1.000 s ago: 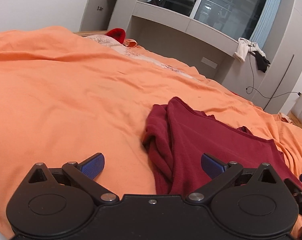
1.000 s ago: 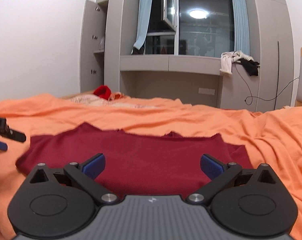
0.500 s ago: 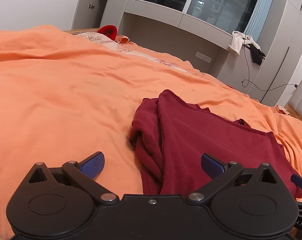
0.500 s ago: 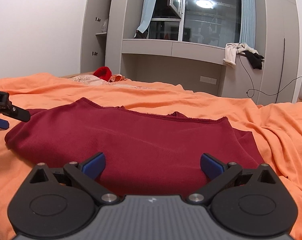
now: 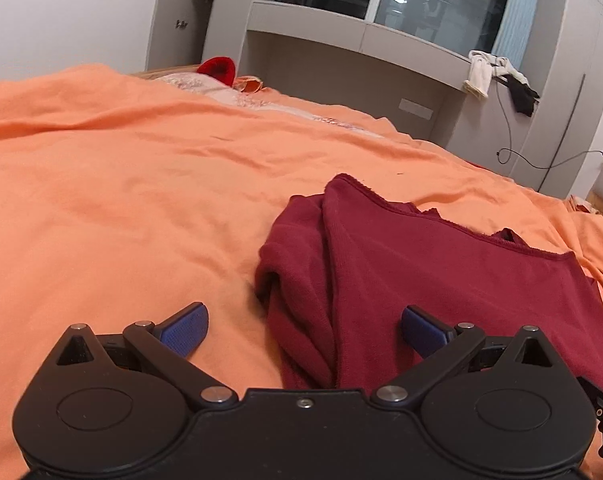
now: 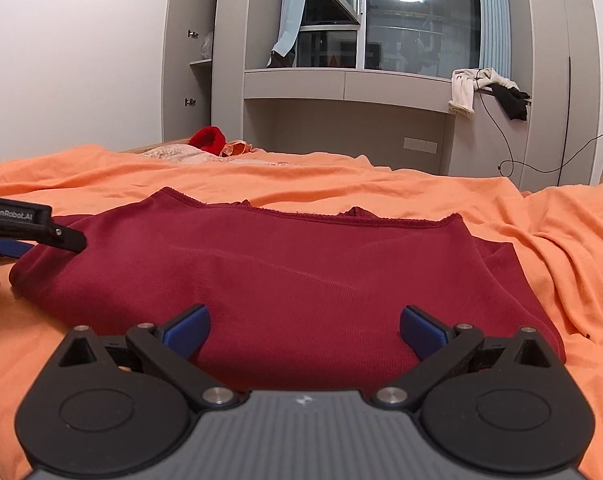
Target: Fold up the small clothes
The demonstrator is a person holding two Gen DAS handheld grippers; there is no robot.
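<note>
- Garment (image 6: pixel 285 276): dark red, folded flat on orange bed (image 6: pixel 541 216), centre of right wrist frame; bunched edge at lower centre of left wrist frame (image 5: pixel 301 280).
- Left tongs (image 5: pixel 304 330): wide open, holding nothing, straddling the bunched edge.
- Right tongs (image 6: pixel 304 330): wide open, empty, over garment's near edge.
- Red item (image 6: pixel 208 139): far end of bed, upper left.

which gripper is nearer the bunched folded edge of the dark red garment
Left. The left gripper hangs right at the bunched edge, fingers open. The right gripper faces the dark red garment at its middle, away from that edge.
</note>
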